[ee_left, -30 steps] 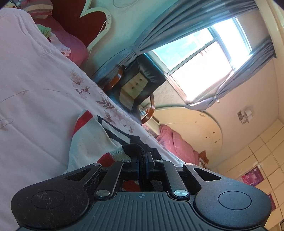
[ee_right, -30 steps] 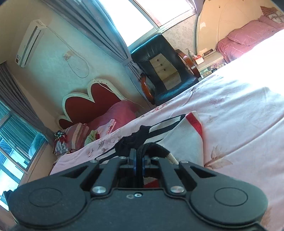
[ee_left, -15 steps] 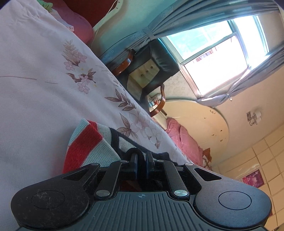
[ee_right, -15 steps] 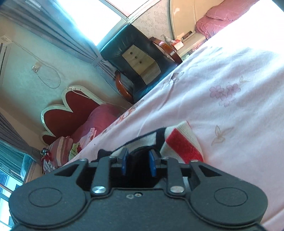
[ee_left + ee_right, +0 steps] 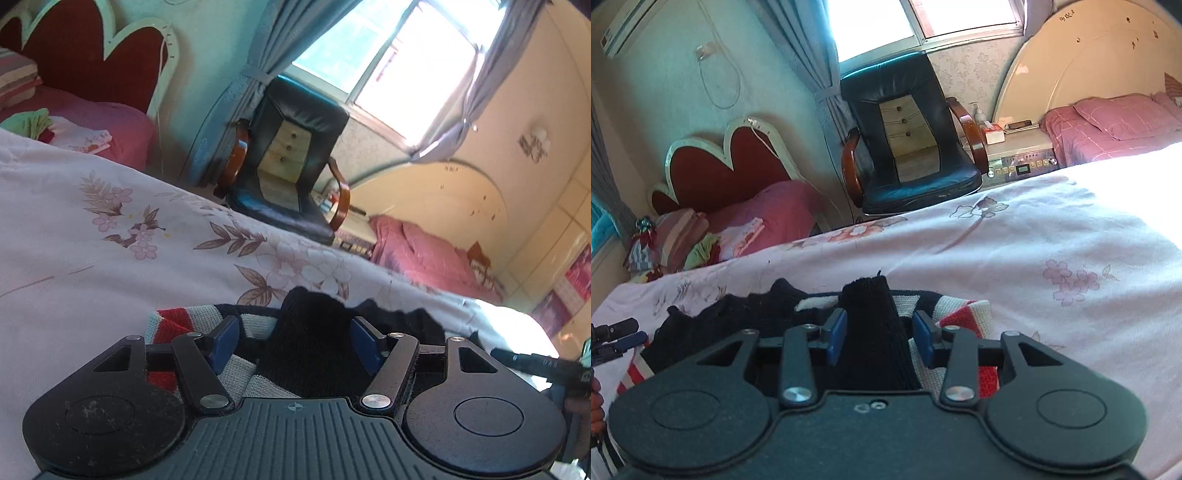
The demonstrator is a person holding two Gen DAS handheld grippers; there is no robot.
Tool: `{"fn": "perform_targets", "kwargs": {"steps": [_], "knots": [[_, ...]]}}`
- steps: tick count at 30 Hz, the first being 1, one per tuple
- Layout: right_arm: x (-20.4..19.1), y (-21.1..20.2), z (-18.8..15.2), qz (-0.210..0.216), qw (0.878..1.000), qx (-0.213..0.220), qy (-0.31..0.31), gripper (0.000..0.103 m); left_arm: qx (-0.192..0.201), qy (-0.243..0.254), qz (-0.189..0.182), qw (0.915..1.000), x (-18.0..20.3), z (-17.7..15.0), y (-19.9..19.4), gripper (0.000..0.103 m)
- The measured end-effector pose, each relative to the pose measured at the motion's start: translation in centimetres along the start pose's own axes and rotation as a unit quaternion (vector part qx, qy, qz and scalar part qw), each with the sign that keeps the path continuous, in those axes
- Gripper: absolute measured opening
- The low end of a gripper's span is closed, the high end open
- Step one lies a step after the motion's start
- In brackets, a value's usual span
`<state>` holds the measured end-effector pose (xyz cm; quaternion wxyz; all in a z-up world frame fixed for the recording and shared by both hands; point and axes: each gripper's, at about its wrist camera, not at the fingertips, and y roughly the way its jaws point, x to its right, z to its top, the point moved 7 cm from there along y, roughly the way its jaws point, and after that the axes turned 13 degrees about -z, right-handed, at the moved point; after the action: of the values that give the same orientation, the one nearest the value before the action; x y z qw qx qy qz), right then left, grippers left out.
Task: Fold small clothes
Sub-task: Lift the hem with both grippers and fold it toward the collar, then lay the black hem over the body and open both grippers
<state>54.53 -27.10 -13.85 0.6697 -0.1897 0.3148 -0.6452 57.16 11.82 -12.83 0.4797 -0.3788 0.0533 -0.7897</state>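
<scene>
Floral bedsheet (image 5: pixel 92 258) holds one knitted garment (image 5: pixel 871 328); both hand-held grippers, left (image 5: pixel 295 341) and right (image 5: pixel 879 338), gape wide.

Both wrist cams low over the bedspread (image 5: pixel 92 266), facing the window wall.

I get the left view rolled, the right nearly level; both sit close behind their fingers and share the black armchair (image 5: pixel 291 162) (image 5: pixel 908 140) and red headboard (image 5: pixel 731 166).

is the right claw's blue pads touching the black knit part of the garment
Cannot tell. In the right wrist view the right claw stands open around the black knit fold; any gap at the pads is unclear.
</scene>
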Motion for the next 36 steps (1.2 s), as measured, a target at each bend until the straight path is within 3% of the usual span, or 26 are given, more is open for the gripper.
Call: {"fn": "perform_targets", "kwargs": {"steps": [4, 5, 6, 7, 11, 16, 18, 20, 21, 23, 25, 28, 30, 31, 34, 35, 36], "knots": [[-0.6, 0.8, -0.6, -0.024, 0.999, -0.015, -0.038, 0.039, -0.043, 0.022, 0.025, 0.9985, -0.1, -0.1, 0.8, 0.051], [-0.8, 1.0, -0.8, -0.031, 0.998, -0.017, -0.052, 0.038, -0.049, 0.034, 0.029, 0.9978, 0.3, 0.0, 0.8, 0.041], [-1.1, 1.2, -0.9, -0.04, 0.997, -0.017, -0.068, 0.037, -0.056, 0.046, 0.029, 0.997, 0.6, 0.1, 0.9, 0.015], [-1.5, 1.3, -1.0, -0.05, 0.995, -0.015, -0.083, 0.033, -0.065, 0.052, 0.03, 0.9961, 1.0, -0.2, 1.1, 0.005], [-2.4, 1.3, -1.1, -0.075, 0.99, 0.003, -0.119, 0.006, -0.042, 0.1, 0.065, 0.992, 2.1, -1.0, 0.5, 0.005], [-2.4, -1.3, -0.1, -0.08, 0.987, 0.086, -0.111, 0.005, 0.079, 0.125, 0.065, 0.9868, 4.1, 0.3, -4.1, 0.005], [-2.4, -2.2, 0.6, -0.078, 0.985, 0.115, -0.106, 0.005, 0.108, 0.128, 0.081, 0.9825, 4.2, 0.7, -5.1, 0.005], [-2.3, -2.0, 0.9, -0.089, 0.982, 0.126, -0.107, 0.005, 0.101, 0.12, 0.108, 0.9817, 3.6, 0.6, -4.7, 0.005], [-1.9, -1.4, 1.0, -0.098, 0.983, 0.119, -0.103, 0.005, 0.076, 0.109, 0.124, 0.9834, 2.9, 0.3, -4.0, 0.005], [-1.0, 0.6, 0.6, -0.111, 0.986, 0.081, -0.09, 0.005, 0.036, 0.09, 0.149, 0.9841, 1.5, -0.8, -2.6, 0.005], [-0.4, 2.4, -0.5, -0.125, 0.987, 0.041, -0.087, 0.005, 0.02, 0.088, 0.155, 0.9837, 1.4, -1.0, -2.0, 0.005], [-0.6, 2.5, -0.7, -0.128, 0.987, 0.038, -0.092, 0.008, 0.008, 0.092, 0.156, 0.9834, 1.5, -1.2, -1.9, 0.005], [-0.6, 2.3, -0.5, -0.128, 0.987, 0.032, -0.089, 0.016, 0.027, 0.072, 0.148, 0.986, 1.8, -0.8, -3.0, 0.017], [-0.8, 1.7, -0.2, -0.128, 0.987, 0.038, -0.089, 0.027, 0.045, 0.068, 0.149, 0.9855, 2.4, -0.4, -3.8, 0.02], [-3.5, -1.4, -0.1, -0.07, 0.988, 0.074, -0.118, 0.029, 0.064, 0.108, 0.119, 0.9849, 6.3, 0.2, -3.8, 0.027], [-4.9, -1.8, -0.4, -0.052, 0.987, 0.073, -0.133, 0.029, 0.051, 0.116, 0.1, 0.9869, 7.8, -0.1, -2.5, 0.036], [-6.6, -1.7, -0.7, -0.037, 0.985, 0.068, -0.152, 0.028, 0.035, 0.121, 0.082, 0.9886, 9.1, -0.4, -1.0, 0.055]]}}
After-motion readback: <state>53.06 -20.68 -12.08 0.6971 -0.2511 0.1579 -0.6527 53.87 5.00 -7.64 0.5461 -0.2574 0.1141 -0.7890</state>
